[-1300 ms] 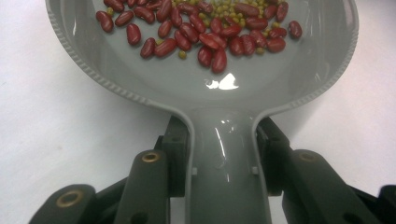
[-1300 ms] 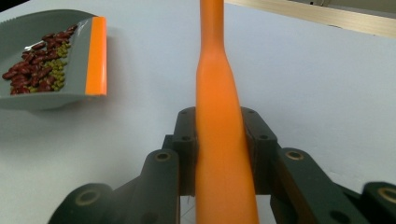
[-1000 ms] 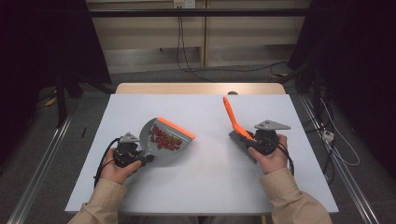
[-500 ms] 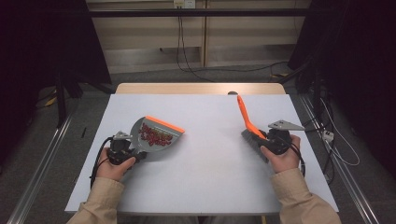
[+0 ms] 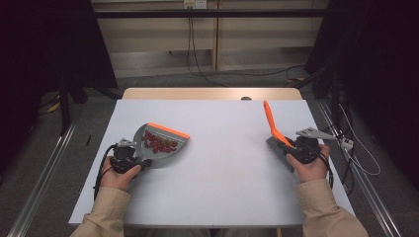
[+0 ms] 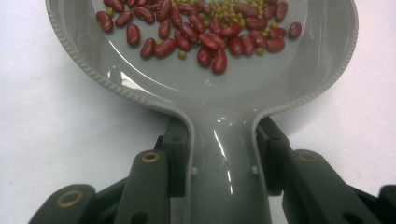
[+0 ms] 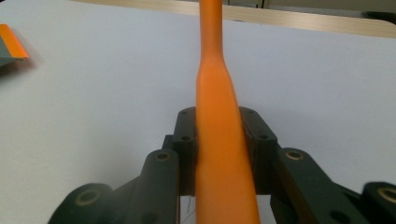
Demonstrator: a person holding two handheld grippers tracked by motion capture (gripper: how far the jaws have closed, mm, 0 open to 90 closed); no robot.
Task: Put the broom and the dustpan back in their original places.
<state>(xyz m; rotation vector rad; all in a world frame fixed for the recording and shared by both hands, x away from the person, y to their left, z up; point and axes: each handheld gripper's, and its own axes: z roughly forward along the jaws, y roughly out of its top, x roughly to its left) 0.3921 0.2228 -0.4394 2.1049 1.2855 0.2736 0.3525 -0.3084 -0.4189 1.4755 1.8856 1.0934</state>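
Two tools were held over the pale grey table [image 5: 217, 187], one at each side. At the left, the grey plastic dustpan with an orange front lip [image 5: 160, 143], loaded with dark red beans [image 6: 205, 32] and small green ones, was gripped by its handle, on which the left gripper [image 5: 129, 159] was clamped from both sides. At the right, the orange-handled hand brush with dark bristles [image 5: 274, 134] was held near the table's right edge, its handle pinched between the closed jaws of the right gripper [image 5: 302, 148].

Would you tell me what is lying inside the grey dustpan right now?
The dustpan holds red beans mixed with small green ones; whatever lies beneath the pile is covered.
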